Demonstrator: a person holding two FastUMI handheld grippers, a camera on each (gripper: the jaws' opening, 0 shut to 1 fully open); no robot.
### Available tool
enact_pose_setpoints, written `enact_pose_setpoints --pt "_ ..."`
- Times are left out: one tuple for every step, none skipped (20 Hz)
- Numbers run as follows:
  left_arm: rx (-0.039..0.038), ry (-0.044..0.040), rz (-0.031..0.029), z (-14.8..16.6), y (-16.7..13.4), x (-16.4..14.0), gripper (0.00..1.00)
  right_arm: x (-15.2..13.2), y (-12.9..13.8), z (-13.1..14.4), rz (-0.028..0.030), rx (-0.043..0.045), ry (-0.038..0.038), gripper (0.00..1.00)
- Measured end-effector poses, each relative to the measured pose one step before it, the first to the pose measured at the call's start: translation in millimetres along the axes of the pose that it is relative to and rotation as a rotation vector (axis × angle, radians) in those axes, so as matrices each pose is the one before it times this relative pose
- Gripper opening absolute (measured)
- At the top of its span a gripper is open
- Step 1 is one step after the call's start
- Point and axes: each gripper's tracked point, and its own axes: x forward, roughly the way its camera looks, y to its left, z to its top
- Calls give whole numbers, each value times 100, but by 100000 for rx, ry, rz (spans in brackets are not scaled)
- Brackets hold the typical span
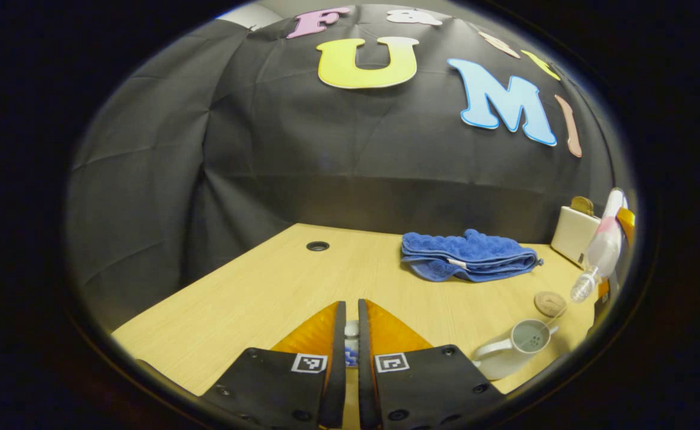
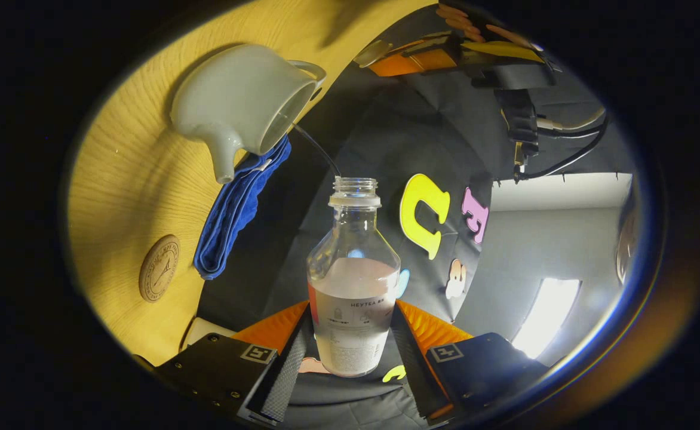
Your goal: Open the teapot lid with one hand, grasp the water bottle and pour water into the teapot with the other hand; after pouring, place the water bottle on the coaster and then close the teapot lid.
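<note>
Right gripper [image 2: 350,352] clamped on the water bottle [image 2: 353,286], both fingers pressed against its lower body; bottle uncapped, tipped with its mouth toward the teapot [image 2: 242,98], remaining water pooled in the lower half. Thin stream running from the bottle mouth into the open top of the teapot in the right gripper view. In the left gripper view, same bottle [image 1: 602,248] seen at the far right, angled mouth-down above the teapot [image 1: 514,352], which stands lidless on the wooden table [image 1: 254,292] with its spout pointing toward the camera side. Left gripper [image 1: 351,340] nearly closed, fingers pinching a small white object, apparently the teapot lid [image 1: 352,328], held above the table well to the left of the pot; lid mostly hidden between the fingers, so identity not fully confirmable. Round wooden coaster [image 1: 549,302] flat on the table just behind the teapot, unoccupied; also visible in the right gripper view [image 2: 159,267]. Folded blue towel [image 1: 468,255] farther back on the table, apart from the coaster. Cream-coloured box-shaped object [image 1: 573,234] against the wall at the far right edge.
</note>
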Motion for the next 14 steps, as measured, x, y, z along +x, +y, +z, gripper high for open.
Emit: enact_pose_setpoints --pt "-124 -176 -35 -3 -26 33 15 -89 803 -147 3065 5548 987 78" --pt "-234 -190 -186 109 -7 -17 15 -169 809 -42 3258 6355 1065 78" --pt "-207 -105 -135 12 -67 18 16 -10 417 80 2783 6702 733 78" --pt "-46 36 -103 -104 5 11 16 -135 414 130 2234 6787 599 78" --pt "28 61 -50 -28 -4 -19 16 10 371 111 2756 7266 676 78" --pt "-11 60 -52 10 -15 66 16 -56 649 129 3480 8143 928 78" --pt "-63 9 -137 -34 -9 20 16 -12 614 -2 3277 8786 907 78" --pt "-52 -90 -66 103 3 -109 16 150 464 3 2737 8758 1128 78" --pt "-1 -76 18 5 29 -5 16 236 237 -63 1850 8275 1417 78" --pt "-31 -48 38 54 12 12 16 286 70 -202 1118 7689 1583 78" --pt "-80 -54 -5 -96 -18 59 16 293 -93 -331 868 7249 2027 78" --pt "-41 -16 -35 9 -29 24 16 275 84 -445 1337 7374 2028 78" --pt "31 63 -46 97 -21 -35 16 384 -158 -349 1082 7531 1875 78" --pt "24 -5 -34 -82 27 4 16 320 -76 -249 1037 7625 1771 78"
